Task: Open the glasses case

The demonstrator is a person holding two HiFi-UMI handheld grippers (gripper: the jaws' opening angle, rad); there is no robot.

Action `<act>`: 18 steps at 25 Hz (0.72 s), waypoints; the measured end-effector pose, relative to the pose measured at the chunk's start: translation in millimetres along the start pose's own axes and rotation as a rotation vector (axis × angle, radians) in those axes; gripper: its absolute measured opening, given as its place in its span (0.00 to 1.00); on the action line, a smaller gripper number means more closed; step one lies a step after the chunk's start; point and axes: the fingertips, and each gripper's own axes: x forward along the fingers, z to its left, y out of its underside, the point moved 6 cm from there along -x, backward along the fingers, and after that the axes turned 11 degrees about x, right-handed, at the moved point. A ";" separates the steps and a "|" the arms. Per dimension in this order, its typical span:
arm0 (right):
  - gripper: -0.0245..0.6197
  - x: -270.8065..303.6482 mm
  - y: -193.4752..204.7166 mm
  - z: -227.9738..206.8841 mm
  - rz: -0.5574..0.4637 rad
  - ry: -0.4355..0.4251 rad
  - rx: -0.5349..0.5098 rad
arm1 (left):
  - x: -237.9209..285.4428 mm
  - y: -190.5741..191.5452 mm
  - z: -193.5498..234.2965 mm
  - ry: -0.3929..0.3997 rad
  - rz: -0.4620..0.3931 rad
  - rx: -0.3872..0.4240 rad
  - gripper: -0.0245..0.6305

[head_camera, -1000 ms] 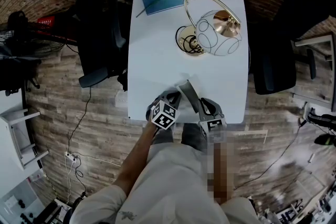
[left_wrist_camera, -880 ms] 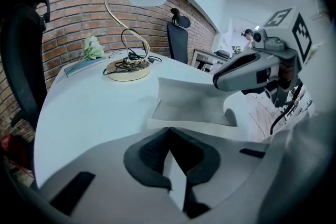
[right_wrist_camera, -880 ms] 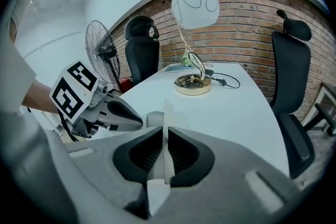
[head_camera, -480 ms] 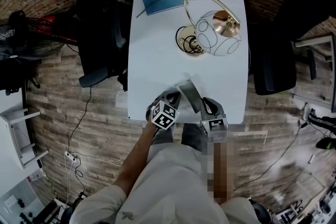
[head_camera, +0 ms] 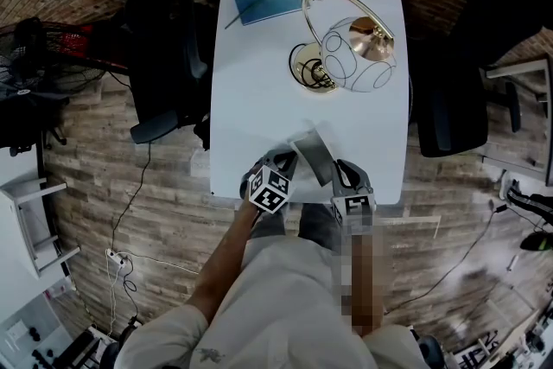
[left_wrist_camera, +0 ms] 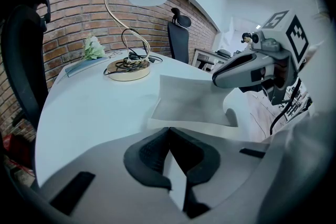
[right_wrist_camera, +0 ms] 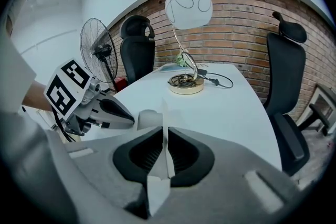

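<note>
Two edges of the glasses case (head_camera: 313,156), lying at the tabletop's (head_camera: 259,82) near edge with its length running away from the person, are pinched: one by the left tool (left_wrist_camera: 168,131), one by the right tool (right_wrist_camera: 163,134).

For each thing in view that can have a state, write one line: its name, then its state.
glasses case: partly open, one flap pulled up.
left gripper: shut on the glasses case's near edge.
right gripper: shut on the glasses case's flap.
lamp: upright; lit or not, cannot tell.
notebook: closed, lying flat.
</note>
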 end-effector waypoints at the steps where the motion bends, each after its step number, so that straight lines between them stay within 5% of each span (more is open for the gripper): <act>1: 0.10 0.1 0.2 -1.3 0.000 0.004 -0.001 | 0.3 -0.1 0.1 -0.001 0.000 0.001 0.05; 18: 0.10 -1.6 4.9 -13.8 -0.001 0.048 -0.016 | 0.7 0.1 0.0 -0.012 0.003 -0.002 0.05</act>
